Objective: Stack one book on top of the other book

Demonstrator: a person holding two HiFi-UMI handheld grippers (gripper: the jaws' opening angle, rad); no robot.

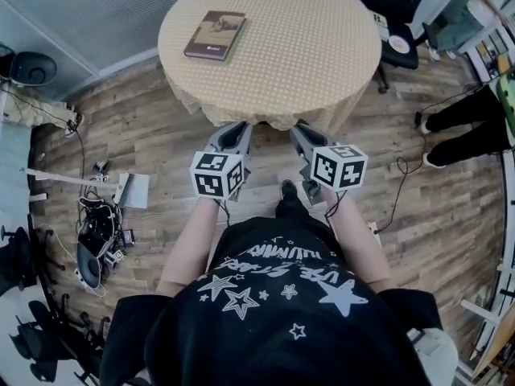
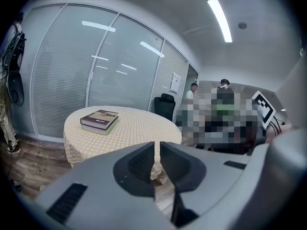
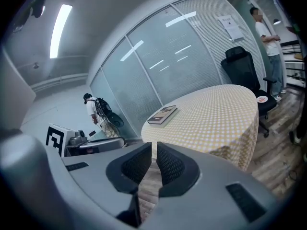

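Books point(image 1: 215, 35): two, stacked, brown cover on top of a green-edged one, on the far left of the one round table point(image 1: 322, 71). Two tongs, left gripper point(image 1: 232, 135) and right gripper point(image 1: 304, 137), both pinched nearly together, empty, at the table's near edge, well apart from the stack.

Brown book point(image 1: 215, 35) on round checked table point(image 1: 314, 63), left tool point(image 1: 233, 129) and right tool point(image 1: 300, 130) just short of its edge.
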